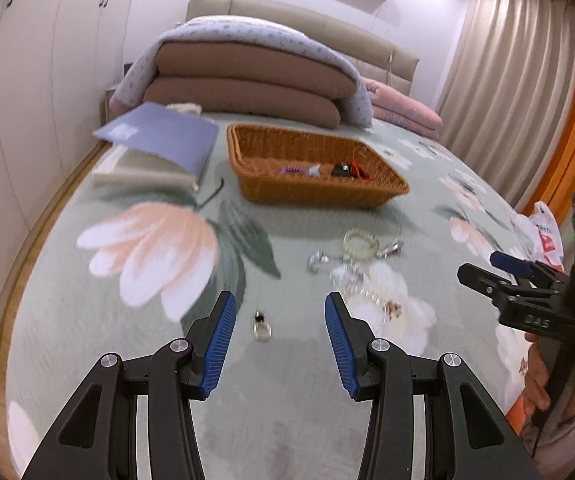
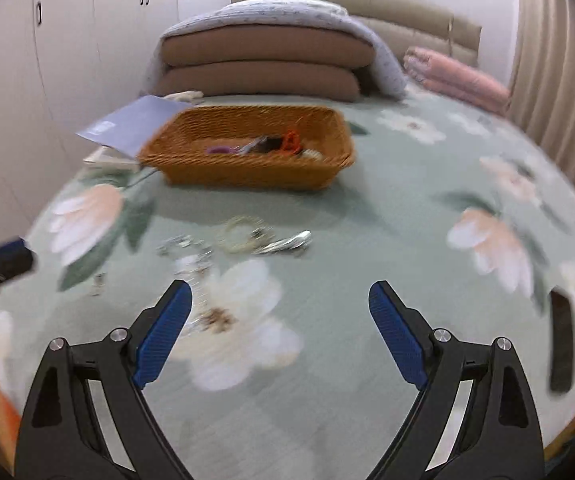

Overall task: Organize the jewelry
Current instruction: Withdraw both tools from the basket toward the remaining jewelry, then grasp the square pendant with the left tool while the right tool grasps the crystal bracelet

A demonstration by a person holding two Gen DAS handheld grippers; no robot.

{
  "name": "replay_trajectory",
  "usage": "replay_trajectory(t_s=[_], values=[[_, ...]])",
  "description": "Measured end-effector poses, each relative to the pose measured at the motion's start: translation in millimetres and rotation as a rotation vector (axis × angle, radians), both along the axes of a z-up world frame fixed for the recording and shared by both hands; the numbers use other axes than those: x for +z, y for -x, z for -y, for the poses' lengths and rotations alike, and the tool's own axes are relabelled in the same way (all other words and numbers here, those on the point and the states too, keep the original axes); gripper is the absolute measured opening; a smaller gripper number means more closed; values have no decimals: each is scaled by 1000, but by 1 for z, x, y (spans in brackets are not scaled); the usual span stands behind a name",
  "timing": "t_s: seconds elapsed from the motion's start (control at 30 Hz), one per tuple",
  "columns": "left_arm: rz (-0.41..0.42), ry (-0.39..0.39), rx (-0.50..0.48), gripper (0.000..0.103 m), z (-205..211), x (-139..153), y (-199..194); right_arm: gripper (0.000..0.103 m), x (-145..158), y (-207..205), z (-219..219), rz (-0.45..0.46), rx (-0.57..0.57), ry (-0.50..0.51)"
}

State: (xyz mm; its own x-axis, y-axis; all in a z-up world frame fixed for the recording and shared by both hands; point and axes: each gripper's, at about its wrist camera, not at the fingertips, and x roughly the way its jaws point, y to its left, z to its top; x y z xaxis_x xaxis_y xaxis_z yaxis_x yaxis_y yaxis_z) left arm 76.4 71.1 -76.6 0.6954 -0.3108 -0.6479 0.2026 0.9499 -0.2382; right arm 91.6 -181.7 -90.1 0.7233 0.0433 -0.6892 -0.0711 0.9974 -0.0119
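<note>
The small ring with a dark stone lies on the floral bedspread directly between the blue pads of the left gripper, slightly ahead of their tips, its stone end pointing away from the camera and its loop toward it. That makes the left hand clearly the nearer one to it; in the right wrist view the ring is only a blur far off to the left of the right gripper. The rest of the loose jewelry sits a little farther out: a pale beaded bracelet, a silver hair clip just beside it, a small silver piece and a tangle of chain running toward the right pad of the left gripper. The wicker basket, beyond the cluster and well apart from it, already has a few pieces in it, so sorting is partly done, by my reading. The left jaws stand moderately apart and hold nothing, touching neither ring nor cloth as far as the blur allows. The right jaws stand wide and empty over a white flower print, with the chain's end near the left pad. The likely next move is for the left gripper to drop onto the ring.
</note>
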Motion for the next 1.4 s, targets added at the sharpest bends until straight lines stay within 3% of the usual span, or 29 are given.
replay_trajectory(t_s=[0.07, 0.17, 0.33, 0.4, 0.43, 0.47, 0.6, 0.67, 0.8, 0.9, 0.97, 1.03, 1.17, 1.4], values=[[-6, 1, 1, 48, 1, -5, 4, 90, -3, 10, -3, 6, -1, -23], [-16, -13, -9, 48, 4, -12, 8, 90, -13, 16, -15, 32, -10, 25], [-42, -37, -16, 48, 6, -27, 0, 89, -31, 5, -25, -14, 2, -11], [-62, -40, -15, 48, 7, -35, -8, 78, -38, -4, -27, -37, 8, -17], [-73, -45, -14, 48, 7, -39, -13, 64, -42, -10, -28, -60, 19, -28], [-85, -48, -16, 48, 8, -43, -18, 58, -47, -17, -30, -85, 27, -33], [-133, -62, -20, 48, 13, -58, -38, 56, -66, -44, -34, -162, 54, -55], [-161, -72, -17, 48, 16, -66, -47, 46, -73, -54, -37, -189, 66, -72], [-178, -81, -11, 46, 20, -74, -56, 42, -81, -66, -47, -200, 83, -49], [-175, -90, -3, 36, 23, -76, -59, 24, -81, -68, -52, -194, 99, -28], [-176, -83, -10, 23, 24, -75, -61, 9, -81, -70, -53, -193, 118, -32], [-172, -93, -13, 13, 26, -75, -62, 9, -79, -68, -55, -192, 136, -29], [-153, -97, -14, 13, 27, -72, -59, 8, -76, -58, -53, -187, 158, -36], [-122, -19, -43, 13, 21, -61, -50, 8, -56, -36, -36, -163, 159, -81]])
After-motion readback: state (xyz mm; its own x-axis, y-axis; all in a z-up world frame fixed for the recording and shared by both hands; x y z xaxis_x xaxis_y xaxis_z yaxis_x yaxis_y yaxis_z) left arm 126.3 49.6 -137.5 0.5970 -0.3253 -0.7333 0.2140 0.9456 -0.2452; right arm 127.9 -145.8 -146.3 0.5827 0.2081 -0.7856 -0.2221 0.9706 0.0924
